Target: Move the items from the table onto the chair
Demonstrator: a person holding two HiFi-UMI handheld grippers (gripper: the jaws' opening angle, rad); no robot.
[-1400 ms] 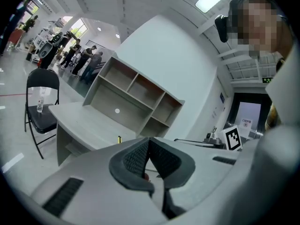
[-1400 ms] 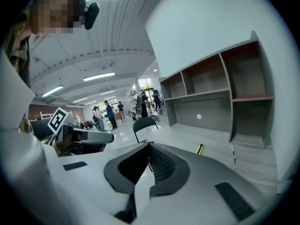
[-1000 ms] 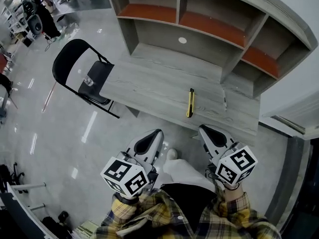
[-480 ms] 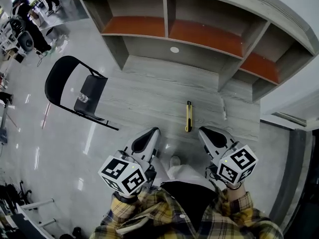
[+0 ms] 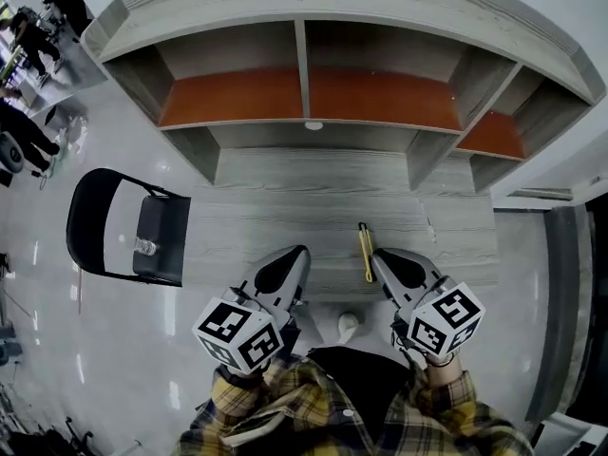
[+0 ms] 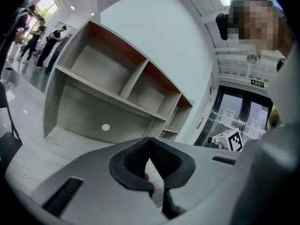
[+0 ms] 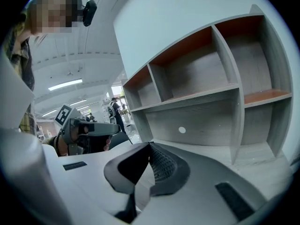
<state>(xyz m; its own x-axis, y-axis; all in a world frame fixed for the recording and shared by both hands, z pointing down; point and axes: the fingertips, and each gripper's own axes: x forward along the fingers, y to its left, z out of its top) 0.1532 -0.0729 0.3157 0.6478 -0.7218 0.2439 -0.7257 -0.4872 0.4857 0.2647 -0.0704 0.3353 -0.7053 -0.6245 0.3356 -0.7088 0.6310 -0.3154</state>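
Note:
A yellow utility knife (image 5: 365, 252) lies on the grey wooden table (image 5: 285, 193), near its front edge. A thin pale pen-like item (image 5: 427, 226) lies to its right. The black folding chair (image 5: 100, 226) stands left of the table, with a small clear object (image 5: 144, 246) on its seat. My left gripper (image 5: 296, 255) is shut and empty over the table's front edge, left of the knife. My right gripper (image 5: 379, 257) is also shut and empty, its tip just right of the knife. In the gripper views, the left gripper (image 6: 150, 139) and the right gripper (image 7: 150, 145) both point at the shelves.
A shelf unit (image 5: 309, 93) with orange-backed compartments rises at the back of the table. A white shoe (image 5: 348, 325) shows on the glossy floor below the table edge. People (image 5: 24, 36) stand far off at the upper left.
The head view has swung to face the table squarely, and the chair has slid to the left of the picture. Both grippers have come up to the table's front edge, the right one beside the knife.

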